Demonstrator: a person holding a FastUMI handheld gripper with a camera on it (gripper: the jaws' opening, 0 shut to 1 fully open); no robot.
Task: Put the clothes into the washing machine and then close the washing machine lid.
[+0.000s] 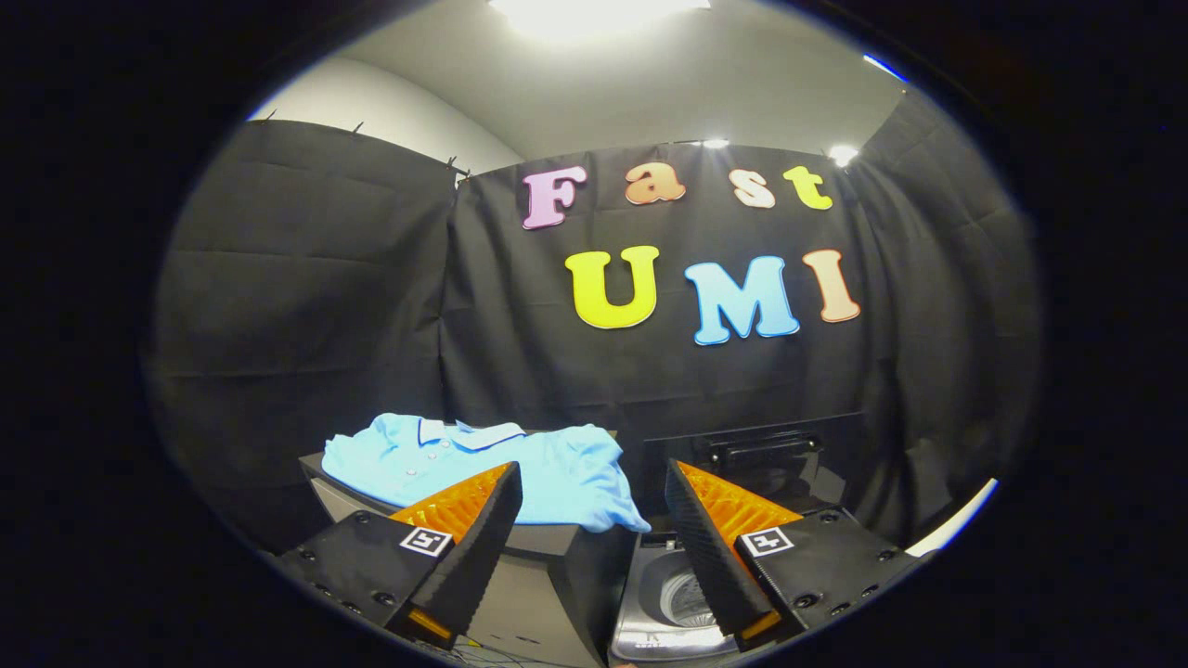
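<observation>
While the fingers gape empty, a blue shirt lies beyond; washing machine open.

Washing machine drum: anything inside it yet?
The washing machine lid stands open; the visible drum part looks bare. The gripper, fingers open, hides the rest. The blue polo shirt lies on the stand beside it.
</observation>
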